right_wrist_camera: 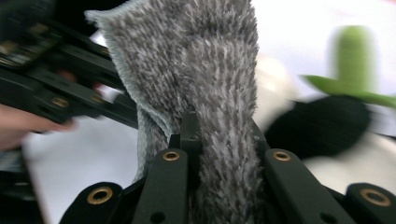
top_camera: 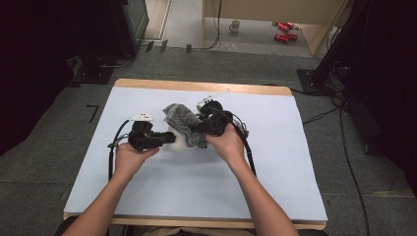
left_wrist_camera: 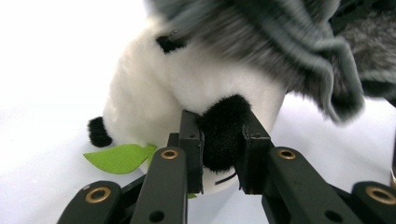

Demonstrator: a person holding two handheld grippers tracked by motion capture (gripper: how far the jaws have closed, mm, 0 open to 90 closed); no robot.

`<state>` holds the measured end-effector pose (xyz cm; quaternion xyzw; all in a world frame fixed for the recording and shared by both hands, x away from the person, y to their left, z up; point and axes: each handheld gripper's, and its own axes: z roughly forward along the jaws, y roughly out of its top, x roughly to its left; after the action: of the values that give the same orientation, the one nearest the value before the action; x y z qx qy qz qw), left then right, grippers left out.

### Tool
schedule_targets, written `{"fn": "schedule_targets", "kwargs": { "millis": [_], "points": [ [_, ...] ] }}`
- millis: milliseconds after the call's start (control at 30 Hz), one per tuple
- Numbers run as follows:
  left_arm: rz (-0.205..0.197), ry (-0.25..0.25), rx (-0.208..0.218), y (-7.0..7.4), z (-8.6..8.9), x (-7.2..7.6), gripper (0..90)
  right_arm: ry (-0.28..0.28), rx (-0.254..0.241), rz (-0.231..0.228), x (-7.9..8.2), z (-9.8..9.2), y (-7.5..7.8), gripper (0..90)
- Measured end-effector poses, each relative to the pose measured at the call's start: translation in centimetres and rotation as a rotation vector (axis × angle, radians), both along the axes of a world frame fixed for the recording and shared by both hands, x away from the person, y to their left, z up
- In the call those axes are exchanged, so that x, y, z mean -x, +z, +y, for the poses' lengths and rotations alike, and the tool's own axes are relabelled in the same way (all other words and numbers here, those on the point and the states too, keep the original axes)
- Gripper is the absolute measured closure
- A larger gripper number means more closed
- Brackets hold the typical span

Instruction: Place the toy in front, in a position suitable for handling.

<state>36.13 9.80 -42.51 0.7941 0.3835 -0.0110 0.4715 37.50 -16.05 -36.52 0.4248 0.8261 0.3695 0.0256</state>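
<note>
- The left claw [left_wrist_camera: 223,154] is pinched on a black furry limb [left_wrist_camera: 223,133] of a plush panda [left_wrist_camera: 187,88]; both jaws press into the fur from either side.
- The right claw [right_wrist_camera: 223,154] is clamped on a grey fuzzy cloth [right_wrist_camera: 205,70], which bunches between its jaws and rises above them.
- In the high view the left claw [top_camera: 169,138] comes in from the left and the right claw [top_camera: 202,127] from the right, each held in one of the person's hands, and they meet at the toy near the middle of the counter [top_camera: 275,177].
- The panda [top_camera: 180,141] stands on the white counter sheet, with the cloth [top_camera: 183,120] draped over its upper part and hanging down one side.
- A green felt leaf [left_wrist_camera: 120,157] sticks out at the toy's base, just beside the left claw.
- Beyond the counter's far edge, on the floor, stand a mug [top_camera: 235,26] and some red cans [top_camera: 285,30], well apart from the work.
</note>
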Motion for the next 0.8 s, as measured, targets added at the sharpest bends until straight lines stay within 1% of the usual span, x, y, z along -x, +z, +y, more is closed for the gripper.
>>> {"fn": "schedule_targets", "kwargs": {
  "millis": [33, 67, 100, 167, 267, 300, 400, 500, 567, 800],
  "points": [
    [0.000, 0.002, 0.011, -0.1, 0.1, -0.2, 76.0, -0.024, 0.030, -0.010, -0.1, -0.5, 0.1, 78.1],
    [-0.001, 0.003, 0.013, -0.1, 0.1, -0.2, 76.0, -0.037, 0.031, -0.007, -0.3, -1.2, 0.2, 78.0],
    [-0.006, 0.002, 0.016, -0.1, 0.1, -0.2, 76.0, -0.047, 0.010, 0.005, -0.4, -1.9, 0.3, 78.0],
    [-0.002, 0.008, 0.029, -0.2, 0.1, -0.4, 76.1, -0.071, 0.003, -0.001, -0.5, -3.1, 0.5, 77.9],
    [-0.008, 0.011, 0.032, -0.3, 0.2, -0.5, 76.0, -0.112, 0.014, -0.020, -0.6, -4.8, 1.0, 77.9],
    [-0.012, 0.011, 0.035, -0.3, 0.2, -0.6, 75.9, -0.127, 0.007, -0.018, -0.7, -5.5, 1.1, 78.2],
    [-0.022, 0.008, 0.037, -0.3, -0.1, -0.5, 75.8, -0.149, -0.035, 0.008, -1.2, -7.1, 0.8, 78.5],
    [-0.037, 0.009, 0.029, -0.3, -0.2, -0.5, 75.8, -0.168, -0.055, 0.010, -1.3, -8.0, 0.6, 78.6],
    [-0.039, 0.011, 0.031, -0.4, -0.1, -0.5, 75.8, -0.178, -0.061, 0.002, -1.4, -8.5, 0.6, 78.8],
    [-0.044, 0.013, 0.036, -0.4, -0.1, -0.6, 75.7, -0.220, -0.081, 0.005, -1.6, -10.2, 0.9, 79.1]
  ]
}}
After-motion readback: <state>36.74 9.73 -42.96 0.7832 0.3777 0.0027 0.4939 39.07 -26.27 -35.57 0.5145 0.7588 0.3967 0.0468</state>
